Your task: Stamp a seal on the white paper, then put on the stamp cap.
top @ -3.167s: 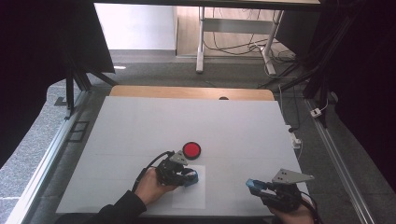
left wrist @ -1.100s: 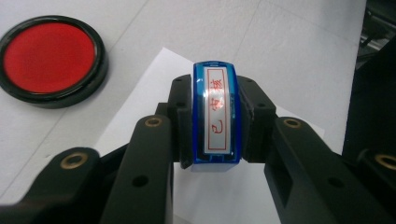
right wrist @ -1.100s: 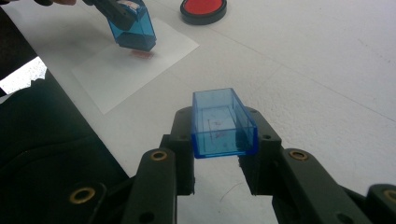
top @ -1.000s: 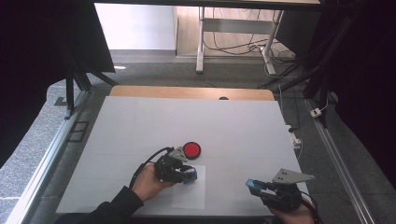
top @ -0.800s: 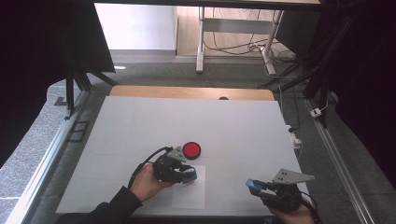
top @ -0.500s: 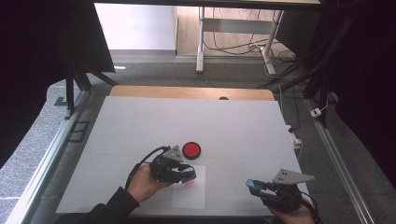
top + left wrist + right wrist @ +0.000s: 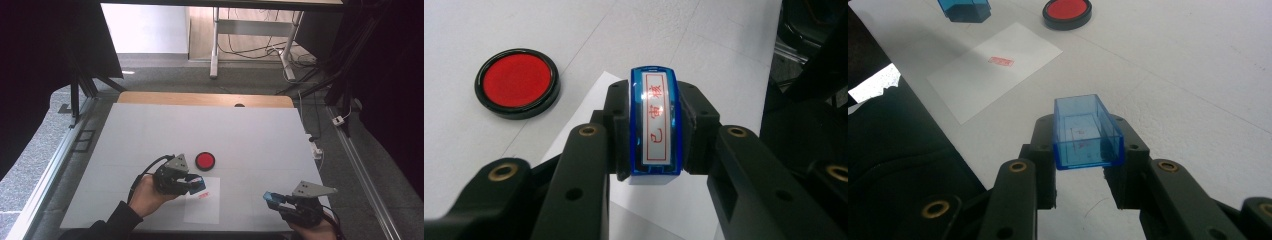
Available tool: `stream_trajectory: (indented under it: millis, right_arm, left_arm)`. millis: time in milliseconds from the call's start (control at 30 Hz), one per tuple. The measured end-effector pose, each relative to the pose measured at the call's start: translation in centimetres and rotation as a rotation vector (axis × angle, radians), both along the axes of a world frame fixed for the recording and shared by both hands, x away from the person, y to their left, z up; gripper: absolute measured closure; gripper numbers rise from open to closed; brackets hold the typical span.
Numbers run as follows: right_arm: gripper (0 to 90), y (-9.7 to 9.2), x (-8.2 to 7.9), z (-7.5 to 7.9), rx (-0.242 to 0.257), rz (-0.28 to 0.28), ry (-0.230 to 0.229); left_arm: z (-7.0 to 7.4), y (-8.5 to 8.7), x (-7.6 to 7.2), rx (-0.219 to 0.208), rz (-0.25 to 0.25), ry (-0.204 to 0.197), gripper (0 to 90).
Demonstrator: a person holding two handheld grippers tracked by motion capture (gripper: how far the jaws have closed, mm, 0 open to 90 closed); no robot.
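Your left gripper [image 7: 196, 184] has its fingers [image 7: 589, 150] clamped on the blue plastic rectangular stamp with the red-lettered label [image 7: 655, 127], held just above the white paper sheet [image 7: 204, 202] that already bears a small red imprint [image 7: 1000, 61], with the round black-rimmed red ink pad [image 7: 205, 160] just beyond it on the bench [image 7: 250, 130]. Your right gripper [image 7: 274, 197] has its fingers [image 7: 1020, 195] clamped on the clear blue plastic stamp cap [image 7: 1087, 132], well apart to the stamp's right. Capping looks next: the cap's open mouth faces the stamp, so bring the two long axes parallel before closing the gap.
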State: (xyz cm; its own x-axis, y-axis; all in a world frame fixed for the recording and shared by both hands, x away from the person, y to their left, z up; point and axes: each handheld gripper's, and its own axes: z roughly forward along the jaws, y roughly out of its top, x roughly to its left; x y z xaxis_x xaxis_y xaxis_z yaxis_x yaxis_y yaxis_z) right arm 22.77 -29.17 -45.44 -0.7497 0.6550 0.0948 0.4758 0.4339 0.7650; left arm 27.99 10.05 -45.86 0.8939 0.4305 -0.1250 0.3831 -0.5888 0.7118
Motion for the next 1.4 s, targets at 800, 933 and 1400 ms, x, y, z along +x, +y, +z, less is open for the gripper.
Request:
stream_trajectory:
  millis: [800,933,1400]
  right_arm:
    - [68.2,0.0,0.1,0.0,0.014,-0.003,0.004]
    - [68.2,0.1,0.1,0.2,0.022,0.0,-0.009]
    - [68.2,1.9,0.7,1.0,0.083,0.087,0.018]
  left_arm:
    - [1.3,3.4,-0.8,-0.109,0.048,-0.004,70.2]
    - [1.5,3.6,-1.0,-0.125,0.048,-0.006,70.2]
    - [2.2,3.8,-1.0,-0.193,0.014,-0.03,70.2]
